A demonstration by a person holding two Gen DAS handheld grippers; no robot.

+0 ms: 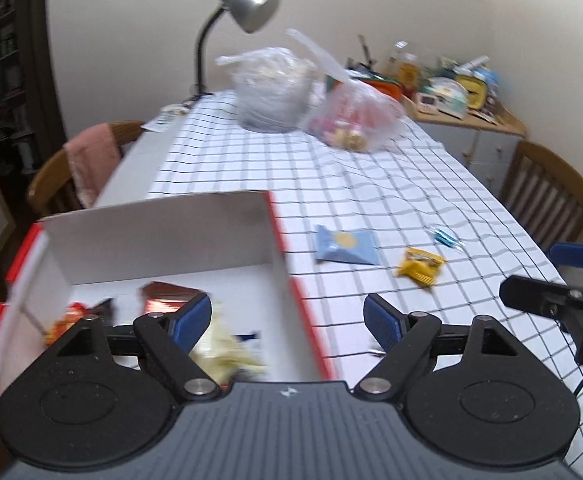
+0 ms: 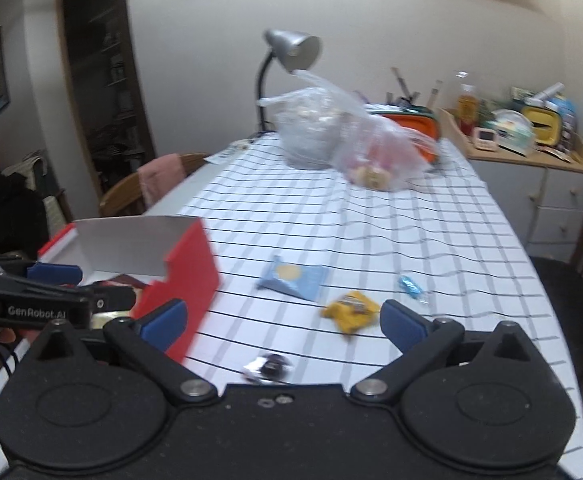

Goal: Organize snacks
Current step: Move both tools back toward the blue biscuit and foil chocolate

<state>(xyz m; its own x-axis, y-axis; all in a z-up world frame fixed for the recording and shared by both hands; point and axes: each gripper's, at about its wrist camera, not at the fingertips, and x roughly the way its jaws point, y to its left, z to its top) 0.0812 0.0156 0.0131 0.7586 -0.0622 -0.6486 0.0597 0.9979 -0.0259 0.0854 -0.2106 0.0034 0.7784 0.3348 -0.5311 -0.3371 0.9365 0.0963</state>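
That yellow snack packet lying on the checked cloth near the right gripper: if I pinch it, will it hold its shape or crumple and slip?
The yellow packet looks like a small crinkled wrapper, so it will probably crumple rather than stay stiff. It seems light, likely to slide on the cloth if nudged. It lies flat, so rolling seems unlikely.

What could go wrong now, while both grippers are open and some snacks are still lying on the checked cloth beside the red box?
1. The small dark wrapped snack lies almost under the right gripper, so it may be overlooked.
2. The left gripper hangs over the red box wall; a careless reach could push the box.
3. The clear blue candy is small and looks slippery; it might slip from wide jaws, unlike the yellow packet.
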